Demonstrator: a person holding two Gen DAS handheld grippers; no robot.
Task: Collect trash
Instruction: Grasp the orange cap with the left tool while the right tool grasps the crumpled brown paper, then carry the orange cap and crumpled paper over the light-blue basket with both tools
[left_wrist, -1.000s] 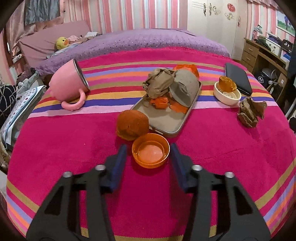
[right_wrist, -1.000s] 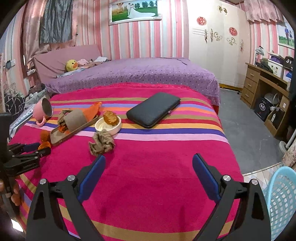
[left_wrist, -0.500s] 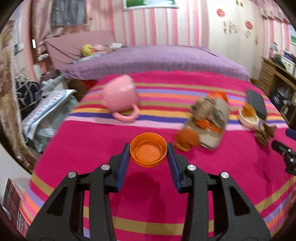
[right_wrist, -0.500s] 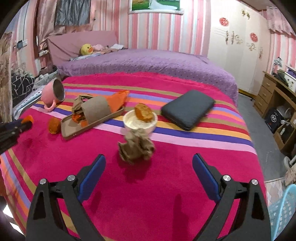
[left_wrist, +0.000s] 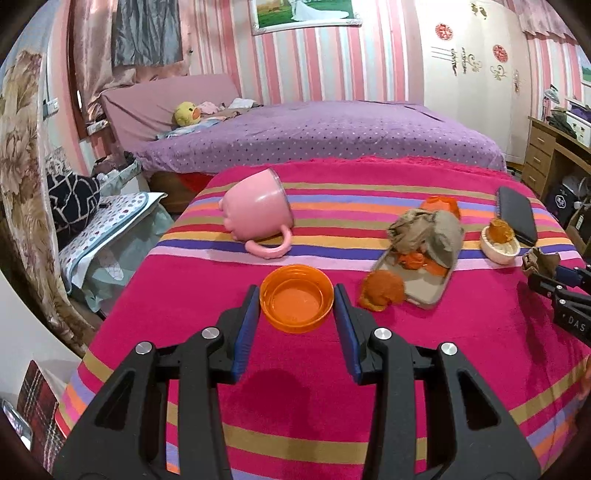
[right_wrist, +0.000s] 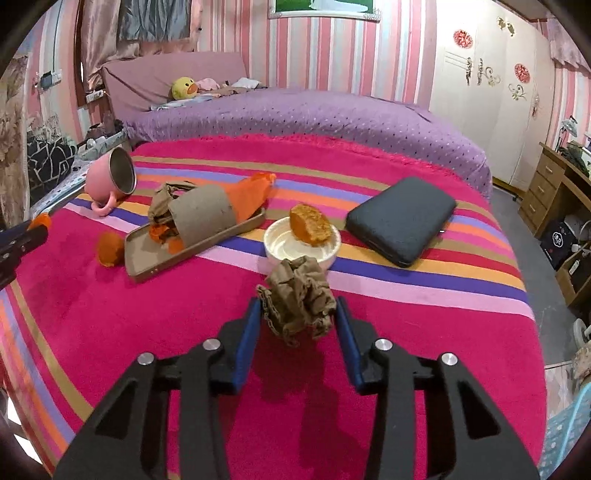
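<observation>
An orange plastic lid (left_wrist: 295, 308) hangs above the striped pink blanket (left_wrist: 295, 406), and my left gripper (left_wrist: 296, 291) is shut on its rim. My right gripper (right_wrist: 298, 310) is closing on a crumpled brown paper wad (right_wrist: 295, 284); both blue pads touch the wad's sides. The left wrist view shows the wad (left_wrist: 539, 260) in that gripper at the right edge. More trash lies on a tan tray (right_wrist: 147, 273): a brown paper roll (right_wrist: 201, 218) and orange scraps. An orange lump (right_wrist: 110, 248) sits beside the tray.
A white bowl (right_wrist: 280, 251) holding an orange cake piece stands just behind the wad. A pink mug (right_wrist: 110, 181) lies tipped at the far left, a black case (right_wrist: 402, 218) at the right. A blue basket (right_wrist: 569, 435) stands on the floor beyond the bed's right edge.
The left gripper has lifted the orange lid off the blanket and drawn back from the tray. The right gripper came up to the brown wad and its wide jaws closed onto it.
</observation>
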